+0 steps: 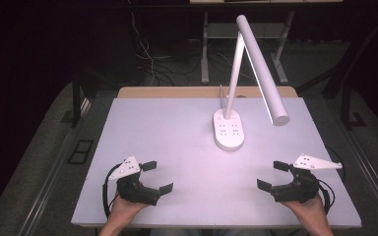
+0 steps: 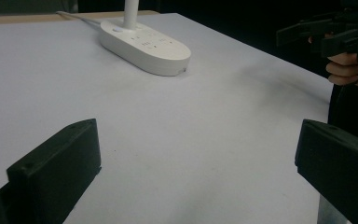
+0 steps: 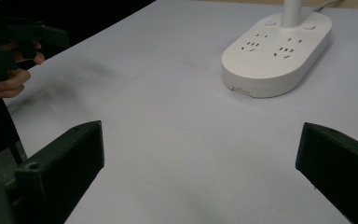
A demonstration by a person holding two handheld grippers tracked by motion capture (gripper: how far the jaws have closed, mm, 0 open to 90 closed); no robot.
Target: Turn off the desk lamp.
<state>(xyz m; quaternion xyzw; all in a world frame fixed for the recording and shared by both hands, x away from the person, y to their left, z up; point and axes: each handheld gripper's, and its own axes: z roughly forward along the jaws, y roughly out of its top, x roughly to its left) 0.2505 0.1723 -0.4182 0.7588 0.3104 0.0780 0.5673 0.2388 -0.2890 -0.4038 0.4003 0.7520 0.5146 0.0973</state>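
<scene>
Worktop (image 1: 177, 147): white, matte, bare apart from lamp; wooden strip along far edge.
Room: dark; grey carpet, metal table legs and loose cables behind worktop.
Lamp (image 1: 229, 129): white, oval base right of centre toward far edge; stem upright, lit head angled down to the right. Sockets and two round buttons on base top.
Cord (image 2: 77, 16): white, off rear of base toward far edge.
Writing: none legible on base or grippers.
Left hand-held gripper (image 1: 156, 176): near edge, left; jaws wide apart, nothing between, aimed inward.
Right hand-held gripper (image 1: 272, 175): near edge, right; jaws wide apart, nothing between, aimed inward.
Separation: both well apart from lamp.
</scene>
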